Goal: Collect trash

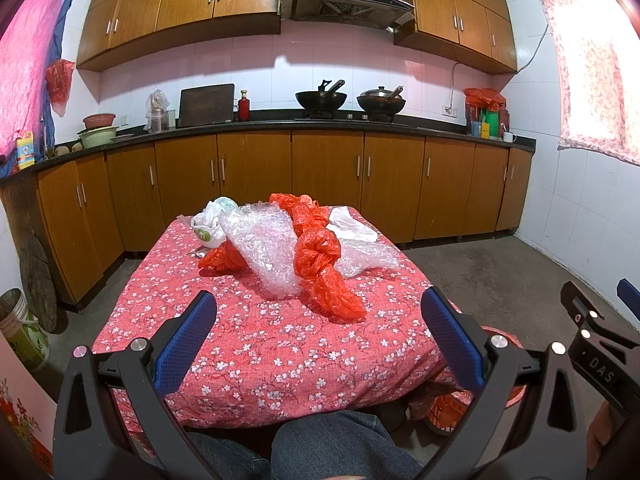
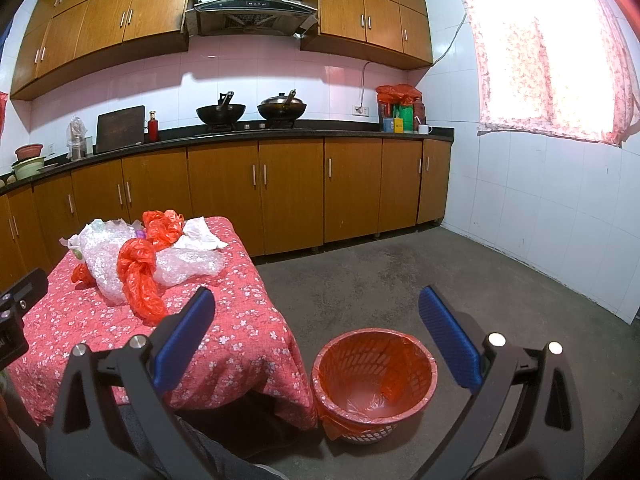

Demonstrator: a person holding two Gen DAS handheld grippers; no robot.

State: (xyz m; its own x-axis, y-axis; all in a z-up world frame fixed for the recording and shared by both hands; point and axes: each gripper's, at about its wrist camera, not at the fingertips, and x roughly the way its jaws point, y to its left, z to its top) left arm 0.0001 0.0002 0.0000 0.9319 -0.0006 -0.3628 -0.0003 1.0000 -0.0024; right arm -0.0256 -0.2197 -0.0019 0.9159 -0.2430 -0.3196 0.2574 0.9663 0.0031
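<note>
Trash lies on the far half of a table with a red flowered cloth (image 1: 280, 344): a knotted orange plastic bag (image 1: 324, 272), clear bubble wrap (image 1: 264, 248), a white plastic bag (image 1: 210, 222) and white crumpled paper (image 1: 352, 226). The orange bag (image 2: 138, 276) and bubble wrap (image 2: 188, 262) also show in the right wrist view. My left gripper (image 1: 320, 312) is open and empty, over the near part of the table. My right gripper (image 2: 316, 312) is open and empty, above an orange basket (image 2: 374, 376) lined with a red bag, on the floor at the table's right corner.
Wooden cabinets and a dark counter (image 1: 320, 120) with two woks run along the far wall. A white tiled wall (image 2: 540, 220) with a curtained window is on the right. A bucket (image 1: 24, 332) stands on the floor at left. The person's knees (image 1: 332, 444) are at the table's near edge.
</note>
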